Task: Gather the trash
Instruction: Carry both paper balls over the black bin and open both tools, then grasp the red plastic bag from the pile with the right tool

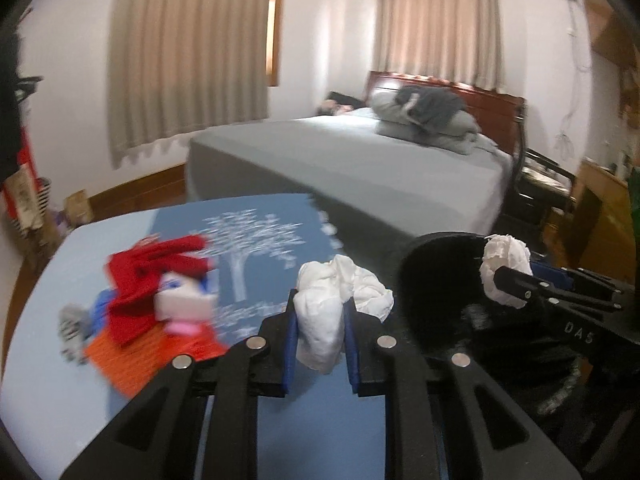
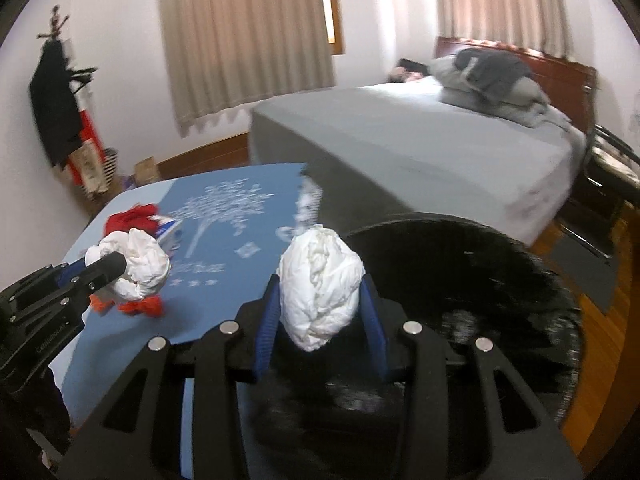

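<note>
My left gripper [image 1: 320,312] is shut on a crumpled white paper wad [image 1: 336,304] and holds it above the right edge of the blue table [image 1: 60,360]. It also shows in the right wrist view [image 2: 116,268] at lower left. My right gripper [image 2: 320,300] is shut on a second white paper wad [image 2: 320,284] and holds it over the rim of a black trash bin [image 2: 460,280]. In the left wrist view that wad [image 1: 504,268] and the bin [image 1: 440,280] are at right.
Red and orange cloths and a small cartoon box [image 1: 160,292] lie on the table's left side. A blue mat with a white tree print [image 1: 256,240] covers the table. A grey bed [image 1: 360,168] stands behind. A coat rack [image 2: 60,100] is at far left.
</note>
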`<state>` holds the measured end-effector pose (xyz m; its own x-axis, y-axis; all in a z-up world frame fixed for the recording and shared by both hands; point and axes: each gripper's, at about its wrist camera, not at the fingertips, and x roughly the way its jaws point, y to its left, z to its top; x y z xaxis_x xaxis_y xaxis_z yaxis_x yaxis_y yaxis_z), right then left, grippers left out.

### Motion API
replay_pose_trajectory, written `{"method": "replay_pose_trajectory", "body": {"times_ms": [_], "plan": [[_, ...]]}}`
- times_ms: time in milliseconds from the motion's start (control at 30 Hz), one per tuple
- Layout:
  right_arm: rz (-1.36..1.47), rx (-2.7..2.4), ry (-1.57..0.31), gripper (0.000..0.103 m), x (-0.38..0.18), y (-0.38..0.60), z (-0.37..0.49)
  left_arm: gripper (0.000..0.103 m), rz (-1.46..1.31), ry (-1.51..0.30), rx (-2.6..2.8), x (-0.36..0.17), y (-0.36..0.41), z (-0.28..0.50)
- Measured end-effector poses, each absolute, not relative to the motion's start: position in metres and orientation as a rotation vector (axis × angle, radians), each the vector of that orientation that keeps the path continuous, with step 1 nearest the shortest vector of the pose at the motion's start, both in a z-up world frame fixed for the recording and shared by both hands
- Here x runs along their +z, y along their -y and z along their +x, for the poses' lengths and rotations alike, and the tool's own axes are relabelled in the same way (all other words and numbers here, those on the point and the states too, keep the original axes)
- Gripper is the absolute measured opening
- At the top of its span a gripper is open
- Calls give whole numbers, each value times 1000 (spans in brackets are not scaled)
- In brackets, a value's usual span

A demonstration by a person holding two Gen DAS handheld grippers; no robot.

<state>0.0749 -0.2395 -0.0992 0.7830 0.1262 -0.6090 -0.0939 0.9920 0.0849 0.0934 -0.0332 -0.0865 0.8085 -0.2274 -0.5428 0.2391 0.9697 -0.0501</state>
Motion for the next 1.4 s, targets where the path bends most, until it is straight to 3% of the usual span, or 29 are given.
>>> {"method": "replay_pose_trajectory", "body": {"times_ms": [267,367,433,633,733,933,1400], "plan": [[89,-14,-659,40,-108,293,67,20,30,-587,-405,-87,99,116],[96,-56,-661,43,-112,306,64,28,29,-603,-462,-90,115,122],[96,-77,-660,52,-114,309,62,45,26,-605,-481,-92,119,122],[76,-124,-611,90,-110,311,56,66,29,-578,-413,-92,101,116],[66,-104,-592,96,-107,302,56,77,35,-557,-346,-90,81,113],[69,-11,-593,97,-102,263,68,87,26,-535,-199,-85,26,104],[15,244,-632,97,-113,137,102,88,18,-568,97,-103,-97,86]]}}
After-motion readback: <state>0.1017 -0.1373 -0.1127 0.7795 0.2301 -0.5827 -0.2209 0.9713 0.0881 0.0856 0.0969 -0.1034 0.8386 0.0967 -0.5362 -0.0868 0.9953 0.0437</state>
